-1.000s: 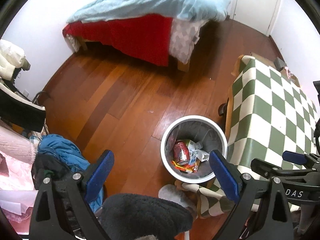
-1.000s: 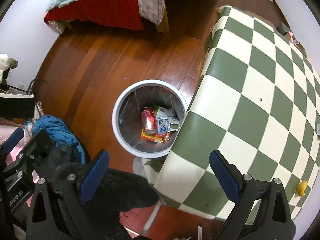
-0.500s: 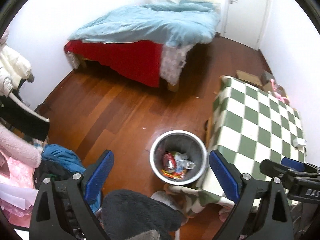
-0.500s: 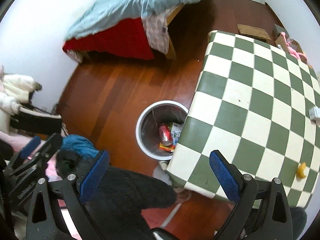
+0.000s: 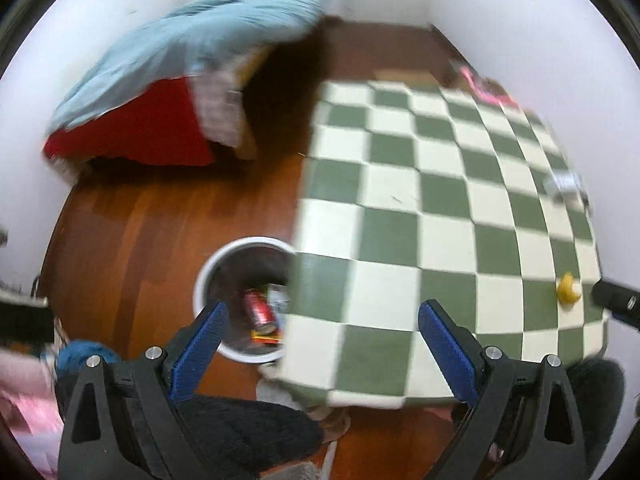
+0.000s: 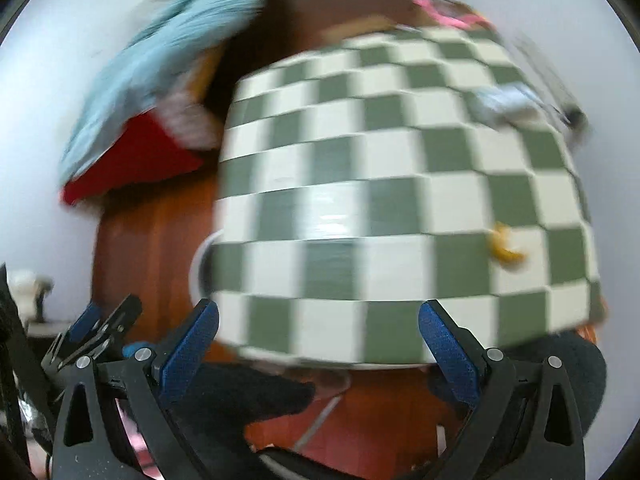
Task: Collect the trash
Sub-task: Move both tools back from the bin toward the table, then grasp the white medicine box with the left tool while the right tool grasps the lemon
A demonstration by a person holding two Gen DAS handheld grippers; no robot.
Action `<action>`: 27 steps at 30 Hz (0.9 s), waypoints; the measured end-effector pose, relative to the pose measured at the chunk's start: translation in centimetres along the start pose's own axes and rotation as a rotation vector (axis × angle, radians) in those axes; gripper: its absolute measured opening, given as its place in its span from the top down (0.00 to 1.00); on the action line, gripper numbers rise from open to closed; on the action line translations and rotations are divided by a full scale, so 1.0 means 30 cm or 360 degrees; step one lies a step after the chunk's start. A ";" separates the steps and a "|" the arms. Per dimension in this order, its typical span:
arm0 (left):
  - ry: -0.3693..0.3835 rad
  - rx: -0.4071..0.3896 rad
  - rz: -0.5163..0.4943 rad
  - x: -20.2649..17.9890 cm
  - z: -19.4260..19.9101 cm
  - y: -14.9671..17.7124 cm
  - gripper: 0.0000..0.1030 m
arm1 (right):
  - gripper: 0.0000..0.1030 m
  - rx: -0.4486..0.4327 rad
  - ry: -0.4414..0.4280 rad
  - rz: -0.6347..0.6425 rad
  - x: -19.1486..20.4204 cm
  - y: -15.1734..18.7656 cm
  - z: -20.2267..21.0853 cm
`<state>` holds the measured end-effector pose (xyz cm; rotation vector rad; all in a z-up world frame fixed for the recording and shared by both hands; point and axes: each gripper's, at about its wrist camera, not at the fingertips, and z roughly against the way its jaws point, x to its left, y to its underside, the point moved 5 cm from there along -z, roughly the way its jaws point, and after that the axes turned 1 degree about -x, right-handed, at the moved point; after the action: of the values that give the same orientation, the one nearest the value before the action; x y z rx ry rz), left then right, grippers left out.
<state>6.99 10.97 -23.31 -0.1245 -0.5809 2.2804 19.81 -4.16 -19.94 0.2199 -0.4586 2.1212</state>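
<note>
no text, label, brand or number can be read in either view. the red metal drinks can (image 5: 260,310) and the yellow-and-red flat packet (image 5: 266,336) in the round white-rimmed bin (image 5: 208,276) carry printing, but motion blur leaves it illegible.

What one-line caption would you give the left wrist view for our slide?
Open left gripper above a white bin holding a red can, beside the checkered table with a yellow scrap.
</note>
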 end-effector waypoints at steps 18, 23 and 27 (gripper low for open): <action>0.0016 0.0247 -0.0456 -0.474 -0.308 0.020 0.06 | 0.61 -0.0013 -0.0146 -0.1001 -0.733 -0.066 -0.337; 0.0045 0.0177 -0.0526 -0.553 -0.294 -0.055 0.06 | 0.72 -0.0093 -0.0133 -0.0921 -0.710 -0.109 -0.300; 0.0122 0.0102 -0.0660 -0.698 -0.290 -0.177 0.06 | 0.73 -0.0164 -0.0111 -0.0904 -0.766 -0.183 -0.229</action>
<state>27.49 2.61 -30.53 -0.0535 -0.4455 1.8805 37.29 -16.16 -32.40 0.3230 -0.4786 1.5349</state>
